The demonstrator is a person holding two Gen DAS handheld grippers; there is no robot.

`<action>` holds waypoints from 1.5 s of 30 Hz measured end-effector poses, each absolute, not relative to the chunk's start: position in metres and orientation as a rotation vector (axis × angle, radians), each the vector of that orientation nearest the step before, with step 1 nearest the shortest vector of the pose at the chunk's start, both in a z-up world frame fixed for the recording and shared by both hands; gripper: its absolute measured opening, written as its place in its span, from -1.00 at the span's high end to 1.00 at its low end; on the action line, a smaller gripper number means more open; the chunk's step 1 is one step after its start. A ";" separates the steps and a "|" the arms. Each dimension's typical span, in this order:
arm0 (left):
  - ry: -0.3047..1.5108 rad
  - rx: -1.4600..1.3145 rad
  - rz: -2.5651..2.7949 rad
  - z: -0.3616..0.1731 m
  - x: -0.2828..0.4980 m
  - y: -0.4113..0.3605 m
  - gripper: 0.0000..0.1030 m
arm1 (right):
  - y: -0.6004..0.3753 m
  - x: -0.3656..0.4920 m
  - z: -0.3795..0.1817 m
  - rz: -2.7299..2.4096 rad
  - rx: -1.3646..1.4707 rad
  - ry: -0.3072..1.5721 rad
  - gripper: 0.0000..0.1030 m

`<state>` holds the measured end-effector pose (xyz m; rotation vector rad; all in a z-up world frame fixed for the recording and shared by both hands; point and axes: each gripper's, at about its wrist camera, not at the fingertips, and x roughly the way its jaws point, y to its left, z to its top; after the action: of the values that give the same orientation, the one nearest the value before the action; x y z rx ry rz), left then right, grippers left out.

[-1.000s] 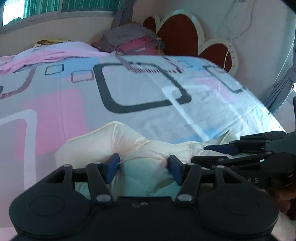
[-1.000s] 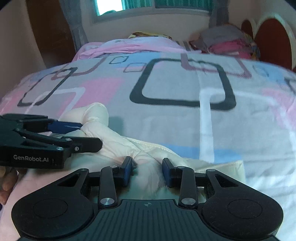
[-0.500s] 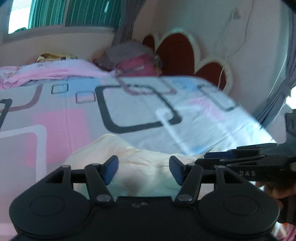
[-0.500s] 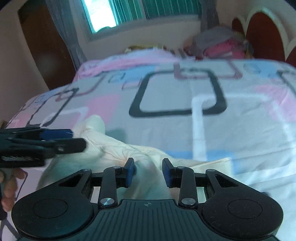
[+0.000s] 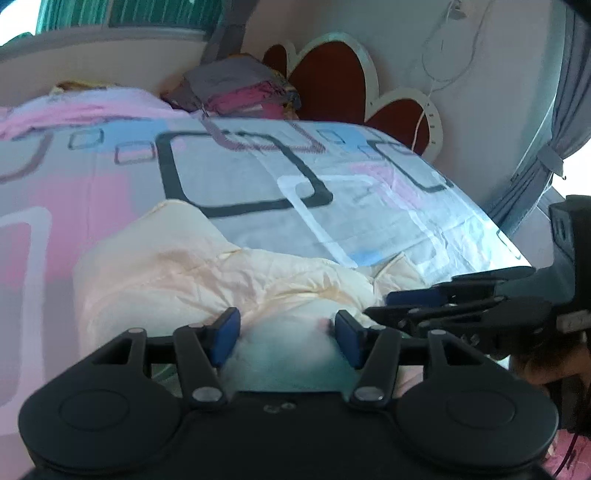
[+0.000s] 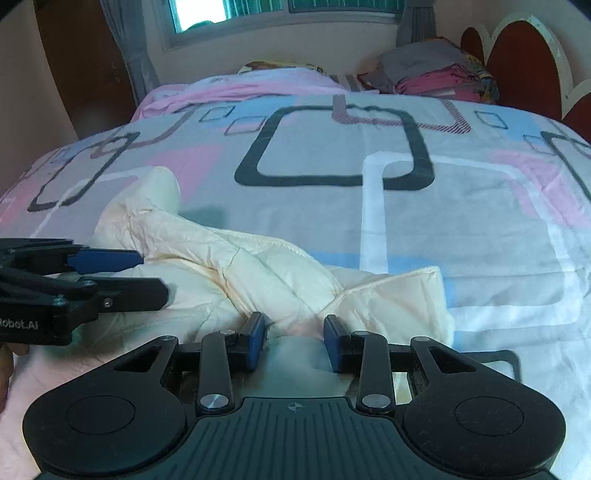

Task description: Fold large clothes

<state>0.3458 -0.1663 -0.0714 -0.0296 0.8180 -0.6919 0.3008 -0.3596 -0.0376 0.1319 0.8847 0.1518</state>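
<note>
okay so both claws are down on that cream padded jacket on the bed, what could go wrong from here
1. Both the left claw and right claw stand open around bunched folds of the cream jacket; closing may catch only the top layer, so it could slip.
2. The claws sit close together, so lifting may leave the sleeve dragging and twisted.
3. The jacket lies near the bed edge and might slide off.

Domestic bedroom. Evidence: bed with patterned sheet, scalloped red headboard at upper right, curtained window at top, folded clothes pile.
</note>
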 end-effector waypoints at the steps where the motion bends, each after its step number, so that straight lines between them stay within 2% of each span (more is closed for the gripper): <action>1: 0.798 -0.028 -0.688 -0.064 0.338 -0.163 -0.08 | -0.362 0.294 -0.030 0.159 0.141 0.864 0.33; 7: 0.735 -0.045 -0.690 -0.039 0.290 -0.144 -0.10 | -0.363 0.242 0.004 0.228 0.148 0.811 0.33; 14: 0.781 0.004 -0.657 -0.064 0.272 -0.152 -0.09 | -0.352 0.229 -0.029 0.213 0.115 0.889 0.33; 23: 0.788 0.026 -0.672 -0.040 0.217 -0.148 -0.09 | -0.357 0.175 0.009 0.296 0.134 0.846 0.33; 29: 0.840 0.049 -0.639 -0.056 0.197 -0.151 -0.09 | -0.346 0.163 -0.021 0.282 0.071 0.942 0.33; 43: 0.880 0.076 -0.614 -0.060 0.174 -0.142 -0.09 | -0.357 0.150 -0.035 0.269 0.050 0.988 0.33; 45: 0.892 0.061 -0.623 -0.057 0.167 -0.133 -0.20 | -0.365 0.147 -0.033 0.275 0.079 0.997 0.33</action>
<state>0.1669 -0.1326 -0.0569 0.0606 0.8915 -0.6229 0.1468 -0.3650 -0.0329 0.0794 0.9974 0.2752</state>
